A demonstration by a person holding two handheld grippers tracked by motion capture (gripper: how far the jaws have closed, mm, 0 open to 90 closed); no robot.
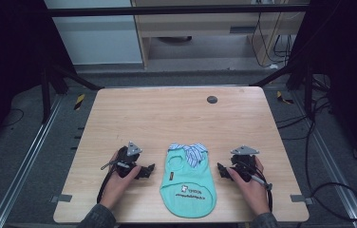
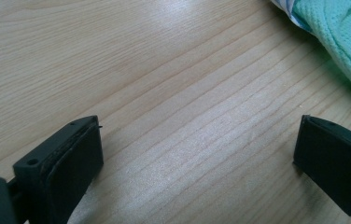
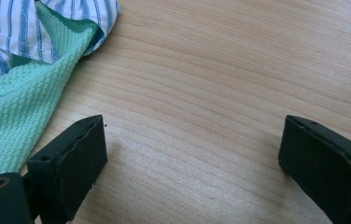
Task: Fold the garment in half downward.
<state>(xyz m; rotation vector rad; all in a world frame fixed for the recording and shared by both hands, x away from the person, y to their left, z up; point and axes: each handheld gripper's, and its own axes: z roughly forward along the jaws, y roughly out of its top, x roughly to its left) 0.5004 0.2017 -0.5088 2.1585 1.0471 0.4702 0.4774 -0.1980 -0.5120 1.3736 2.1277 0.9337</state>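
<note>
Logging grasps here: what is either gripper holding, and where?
Nothing. Left gripper and right gripper are open over bare table, beside the green garment.

Either side of the mint garment (image 1: pixel 187 178) on the tabletop (image 1: pixel 176 114), each hand carries a black claw: the left claw (image 1: pixel 149 168) and right claw (image 1: pixel 220 169) each have a grey three-cornered plate on top and a dark trailing cable. Their jaws are flat black blocks with small screw holes. Both sleeves (image 1: pixel 97 219) are dark grey.
</note>
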